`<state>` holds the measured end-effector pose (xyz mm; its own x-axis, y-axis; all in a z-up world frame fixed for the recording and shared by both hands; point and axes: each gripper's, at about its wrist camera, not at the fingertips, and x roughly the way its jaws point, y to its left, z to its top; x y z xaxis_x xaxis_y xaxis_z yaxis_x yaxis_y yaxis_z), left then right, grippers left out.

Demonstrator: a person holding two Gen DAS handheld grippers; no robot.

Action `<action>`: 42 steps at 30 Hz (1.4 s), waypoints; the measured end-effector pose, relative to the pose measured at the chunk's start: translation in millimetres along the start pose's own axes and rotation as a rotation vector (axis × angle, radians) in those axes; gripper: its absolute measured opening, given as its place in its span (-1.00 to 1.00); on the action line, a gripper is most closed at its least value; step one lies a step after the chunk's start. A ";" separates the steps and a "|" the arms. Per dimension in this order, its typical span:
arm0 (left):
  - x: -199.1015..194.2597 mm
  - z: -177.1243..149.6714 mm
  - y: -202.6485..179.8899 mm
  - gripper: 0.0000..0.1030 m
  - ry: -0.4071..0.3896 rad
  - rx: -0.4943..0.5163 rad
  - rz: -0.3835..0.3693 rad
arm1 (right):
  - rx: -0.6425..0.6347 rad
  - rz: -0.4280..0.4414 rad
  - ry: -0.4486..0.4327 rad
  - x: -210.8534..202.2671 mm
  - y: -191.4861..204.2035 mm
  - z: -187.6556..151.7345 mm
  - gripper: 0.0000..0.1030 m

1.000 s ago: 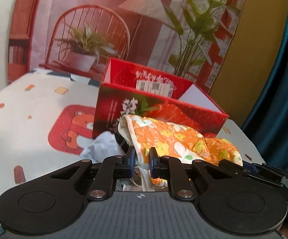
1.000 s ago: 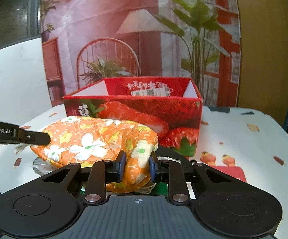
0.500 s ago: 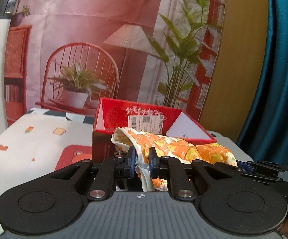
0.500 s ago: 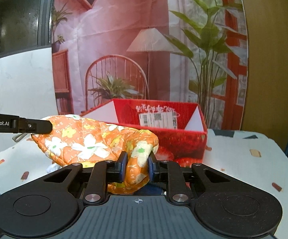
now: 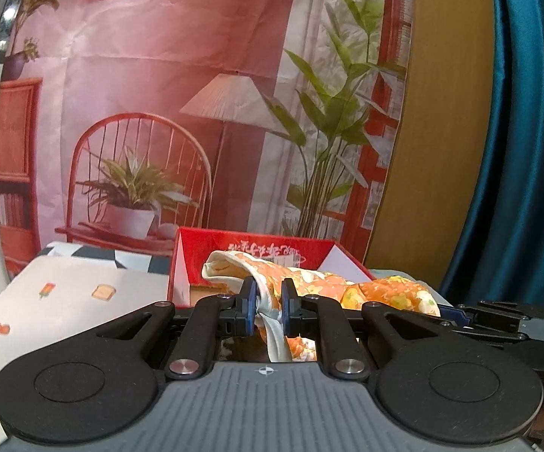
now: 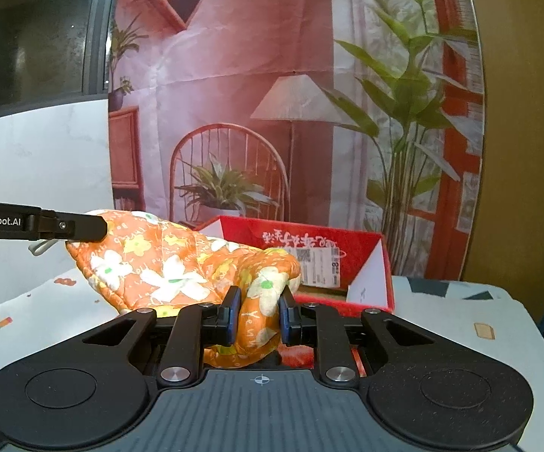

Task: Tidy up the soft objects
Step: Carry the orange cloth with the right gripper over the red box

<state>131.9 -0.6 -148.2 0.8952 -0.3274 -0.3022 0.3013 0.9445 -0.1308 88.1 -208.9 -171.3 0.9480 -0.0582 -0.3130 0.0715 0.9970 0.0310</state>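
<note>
I've lifted the oven mitt [image 6: 166, 263] off the worktop, left gripper [image 5: 267, 303] and right gripper [image 6: 259, 314] each clenched on an end; it now hangs level with the far red box [image 6: 366, 263], ready to go in.

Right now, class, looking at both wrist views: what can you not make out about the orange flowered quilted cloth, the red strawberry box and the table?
- Orange flowered quilted cloth: its underside, hidden by the right gripper body in the right wrist view.
- Red strawberry box: its floor, covered by the cloth in the left wrist view.
- Box label: print too small to read.
- Table below the left gripper: hidden by its body.
</note>
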 end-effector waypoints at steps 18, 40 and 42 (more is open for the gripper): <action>65.1 28.5 7.8 -0.72 0.036 0.016 0.008 | -0.033 -0.008 0.024 61.5 -18.3 33.9 -0.64; 170.1 37.1 34.2 -0.72 0.214 0.001 0.083 | 0.023 -0.014 0.150 163.6 -61.5 46.6 -0.65; 180.7 36.3 38.0 -0.72 0.244 -0.014 0.088 | 0.032 -0.014 0.167 172.6 -62.8 45.3 -0.65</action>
<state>317.1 -23.0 -173.4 0.8115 -0.2425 -0.5317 0.2199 0.9697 -0.1066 261.3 -283.9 -184.3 0.8824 -0.0598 -0.4667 0.0965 0.9938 0.0551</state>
